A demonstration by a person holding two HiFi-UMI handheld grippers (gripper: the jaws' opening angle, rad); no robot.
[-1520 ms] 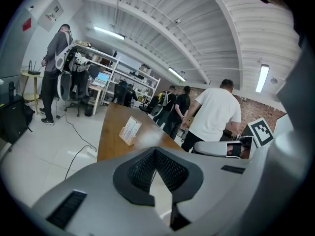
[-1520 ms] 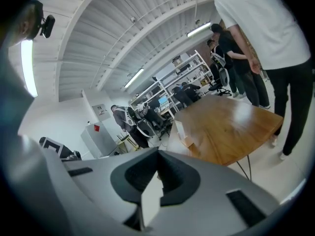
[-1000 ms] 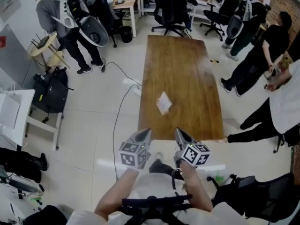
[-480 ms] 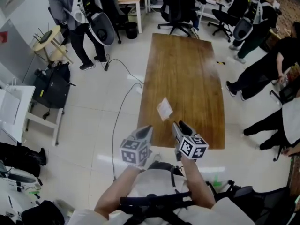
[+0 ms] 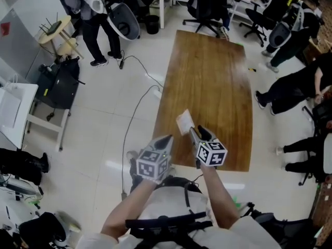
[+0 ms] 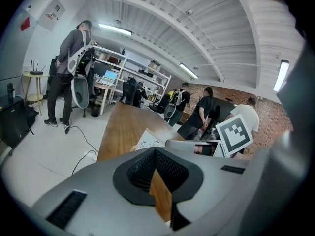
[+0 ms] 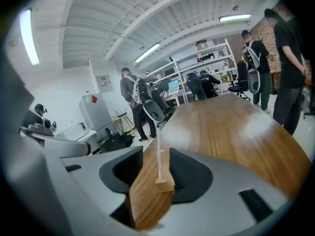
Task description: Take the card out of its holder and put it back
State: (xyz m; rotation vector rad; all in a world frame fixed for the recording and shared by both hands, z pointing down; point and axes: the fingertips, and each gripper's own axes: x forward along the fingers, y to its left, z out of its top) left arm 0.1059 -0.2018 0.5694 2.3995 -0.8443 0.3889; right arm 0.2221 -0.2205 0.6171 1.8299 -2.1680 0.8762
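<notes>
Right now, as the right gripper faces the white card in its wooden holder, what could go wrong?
The right gripper is opening its jaws, the white card in their gap, untouched: closing askew could bend it. The small wooden holder, near the brown wooden table's edge, may lift with it and fall.

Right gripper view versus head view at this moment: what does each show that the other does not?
Only the right gripper view: the card edge-on, upright in its small wooden holder, in the gap of the right gripper, whose jaws are opening and not touching it. Only the head view: the right gripper's marker cube and a cable on the floor. Both: the wooden table and the card.
</notes>
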